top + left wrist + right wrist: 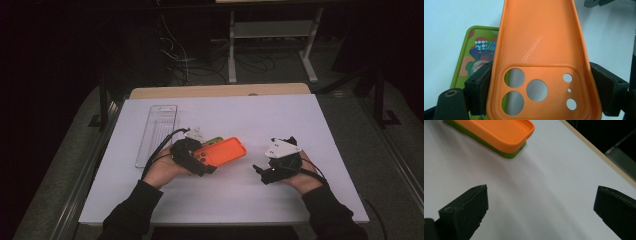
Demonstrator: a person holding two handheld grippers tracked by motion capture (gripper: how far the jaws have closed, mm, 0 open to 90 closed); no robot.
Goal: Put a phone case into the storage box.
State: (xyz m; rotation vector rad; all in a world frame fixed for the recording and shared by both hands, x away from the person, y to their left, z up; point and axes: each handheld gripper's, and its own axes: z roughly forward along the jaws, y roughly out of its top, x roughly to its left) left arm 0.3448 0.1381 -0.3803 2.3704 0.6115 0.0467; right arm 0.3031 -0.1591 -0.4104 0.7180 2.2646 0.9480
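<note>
At the near edge of the white table [150, 200], a person's two dark-sleeved forearms reach in, each hand holding a gripper. The left gripper [197, 162] is clamped across the camera-hole end of an orange phone case [222, 151], its black pads pressing the case's two long sides in the left gripper view. The case lies open side up, partly over a green phone case [471, 55] with a colourful cartoon print. The right gripper [260, 172] rests near the orange case but apart from it, its jaws spread wide over bare tabletop and holding nothing. Farther back on the left, a clear plastic tray [157, 132] lies lengthwise. Beyond the table stand a white frame's legs and tangled cables.
</note>
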